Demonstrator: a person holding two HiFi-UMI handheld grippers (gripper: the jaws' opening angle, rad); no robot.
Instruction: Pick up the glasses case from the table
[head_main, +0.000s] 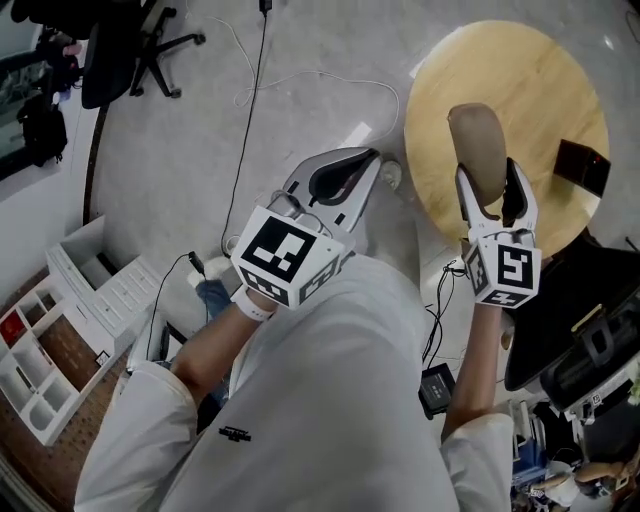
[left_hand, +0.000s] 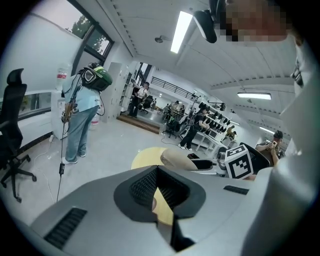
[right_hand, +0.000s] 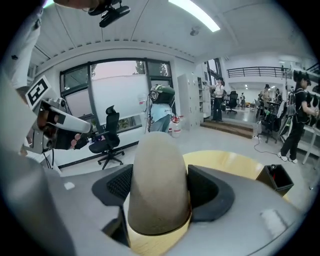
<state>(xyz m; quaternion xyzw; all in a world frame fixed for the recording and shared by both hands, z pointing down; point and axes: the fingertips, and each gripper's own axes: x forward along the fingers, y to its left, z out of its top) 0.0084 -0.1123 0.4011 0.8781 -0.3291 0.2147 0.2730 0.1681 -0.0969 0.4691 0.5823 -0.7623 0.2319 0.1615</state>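
The beige glasses case (head_main: 478, 150) is clamped between the jaws of my right gripper (head_main: 490, 185) and held above the round wooden table (head_main: 530, 90). In the right gripper view the glasses case (right_hand: 159, 185) fills the gap between the black pads (right_hand: 212, 192), pointing away from the camera, with the table (right_hand: 235, 162) behind it. My left gripper (head_main: 340, 180) hovers over the floor to the left of the table, jaws together and nothing in them. From the left gripper (left_hand: 156, 192) view, the case (left_hand: 180, 159) shows far off to the right.
A small dark box (head_main: 583, 165) sits at the table's right edge. A black office chair (head_main: 130, 40) stands at the far left, with cables (head_main: 250, 120) across the floor. A white shelf unit (head_main: 50, 340) is at lower left, a black seat (head_main: 580, 320) at lower right. People stand in the background (left_hand: 82, 115).
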